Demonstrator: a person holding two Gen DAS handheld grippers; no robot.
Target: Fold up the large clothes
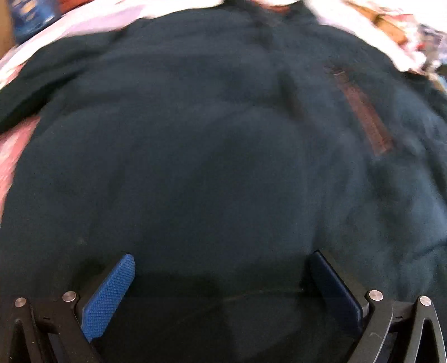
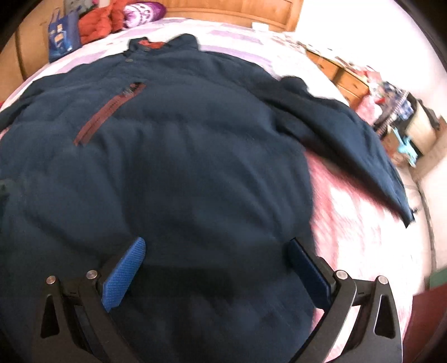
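A large dark navy padded jacket [image 2: 173,156] lies spread face up on a bed, collar at the far end. It has a maroon zip strip [image 2: 107,111] on the chest and one sleeve [image 2: 349,131] stretched out to the right. In the left wrist view the jacket [image 1: 212,156] fills the frame, with the maroon zip [image 1: 366,114] at the right. My left gripper [image 1: 220,265] is open, close above the jacket's lower part, holding nothing. My right gripper [image 2: 216,251] is open above the jacket's lower hem area, also empty.
The bed has a pink and lilac patterned cover [image 2: 360,223]. A wooden headboard [image 2: 232,9] stands at the far end. An orange garment [image 2: 97,23], a purple cushion [image 2: 142,12] and a blue bag [image 2: 62,35] sit at the far left. Wooden drawers [image 2: 346,78] and clutter stand at the right.
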